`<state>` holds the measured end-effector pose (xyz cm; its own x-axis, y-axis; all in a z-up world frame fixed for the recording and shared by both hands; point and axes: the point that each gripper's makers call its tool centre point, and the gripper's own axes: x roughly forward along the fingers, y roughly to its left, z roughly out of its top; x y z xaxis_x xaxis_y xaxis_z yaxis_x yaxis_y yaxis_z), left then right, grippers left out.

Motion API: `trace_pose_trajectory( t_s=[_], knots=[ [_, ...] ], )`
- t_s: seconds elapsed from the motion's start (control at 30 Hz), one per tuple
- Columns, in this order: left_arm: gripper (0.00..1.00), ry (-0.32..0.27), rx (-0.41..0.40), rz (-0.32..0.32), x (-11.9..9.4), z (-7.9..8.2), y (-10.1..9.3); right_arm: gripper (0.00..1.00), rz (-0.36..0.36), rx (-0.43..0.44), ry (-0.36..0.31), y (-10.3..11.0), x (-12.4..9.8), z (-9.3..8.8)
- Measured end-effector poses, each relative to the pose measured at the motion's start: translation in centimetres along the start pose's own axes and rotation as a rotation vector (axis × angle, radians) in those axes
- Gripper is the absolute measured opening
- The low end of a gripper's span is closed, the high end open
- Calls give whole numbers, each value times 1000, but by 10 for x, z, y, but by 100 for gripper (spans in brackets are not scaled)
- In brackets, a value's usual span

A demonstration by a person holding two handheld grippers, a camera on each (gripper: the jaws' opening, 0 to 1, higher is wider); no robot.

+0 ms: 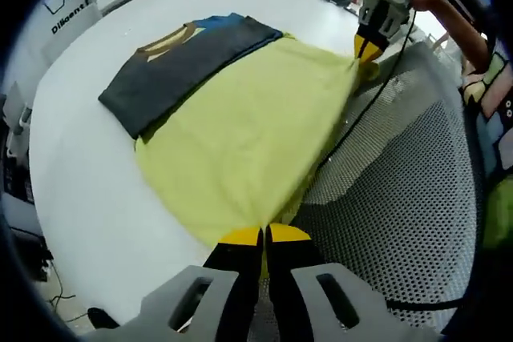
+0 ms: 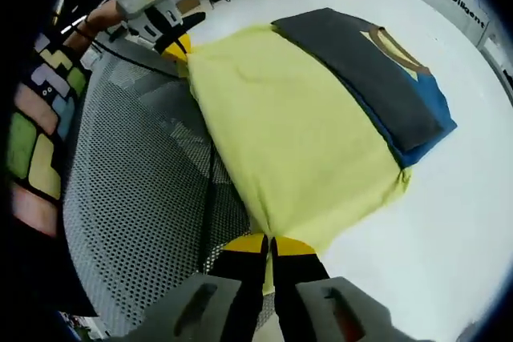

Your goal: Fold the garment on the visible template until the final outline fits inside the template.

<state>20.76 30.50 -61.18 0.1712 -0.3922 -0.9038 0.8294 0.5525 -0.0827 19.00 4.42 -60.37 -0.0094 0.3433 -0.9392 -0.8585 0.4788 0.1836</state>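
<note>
A yellow garment (image 1: 248,134) (image 2: 288,134) lies spread on the white table (image 1: 80,190) (image 2: 457,222), one side reaching over a grey perforated sheet (image 1: 401,174) (image 2: 136,174). My left gripper (image 1: 263,237) is shut on the yellow garment's near corner; it also appears at the far corner in the right gripper view (image 2: 175,44). My right gripper (image 2: 268,246) is shut on the other corner along that edge, seen far off in the left gripper view (image 1: 367,47). A folded dark grey garment (image 1: 184,62) (image 2: 369,70) with blue and tan parts lies on the yellow one's far side.
A black cable (image 1: 361,110) (image 2: 210,174) runs across the perforated sheet beside the yellow garment. A person's patterned sleeve (image 2: 36,126) (image 1: 493,110) is at the sheet's side. Boards with lettering (image 1: 72,6) and clutter stand beyond the table.
</note>
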Motion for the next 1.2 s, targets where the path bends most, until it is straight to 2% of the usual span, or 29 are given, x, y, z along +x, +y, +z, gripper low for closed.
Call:
trace_pose_trajectory(
  t_s=[0.13,0.23,0.33,0.4,0.43,0.53,0.57,0.63,0.7,0.73,0.8,0.83,0.87,0.9,1.07,1.2],
  knots=[
    [0,22,-79,-36,-7,-4,-8,0,13,27,20,3,-2,-2],
    [0,55,-180,-118,-22,-9,-23,0,79,42,45,17,-13,-8],
    [0,43,-188,-124,-25,-6,-23,0,67,77,40,15,-16,-8],
    [0,53,-204,-134,-30,-6,-25,0,74,14,11,20,-23,-5],
    [0,40,-230,-113,-30,-4,-20,0,71,9,7,21,-26,-3],
    [0,25,-230,-73,-29,-2,-10,0,62,21,-20,17,-28,4],
    [0,-10,-245,-54,-29,5,-1,0,16,48,-37,5,-31,10],
    [0,-57,-260,-35,-32,15,5,0,-76,19,-86,-11,-35,22],
    [0,-85,-256,8,-33,20,15,0,-115,67,-129,-20,-40,31],
    [0,-98,-252,9,-33,22,16,0,-137,77,-144,-25,-43,34],
    [0,-124,-258,44,-34,27,26,0,-152,97,-177,-29,-46,39],
    [0,-152,-285,81,-35,32,34,0,-160,96,-192,-32,-48,43],
    [0,-162,-303,87,-35,34,36,0,-182,98,-210,-37,-49,46],
    [0,-183,-301,87,-36,39,38,0,-209,101,-221,-43,-51,49],
    [0,-279,-287,175,-43,60,59,0,-300,112,-265,-66,-53,60],
    [0,-316,-246,240,-46,74,72,0,-371,136,-323,-84,-61,73]
  ],
)
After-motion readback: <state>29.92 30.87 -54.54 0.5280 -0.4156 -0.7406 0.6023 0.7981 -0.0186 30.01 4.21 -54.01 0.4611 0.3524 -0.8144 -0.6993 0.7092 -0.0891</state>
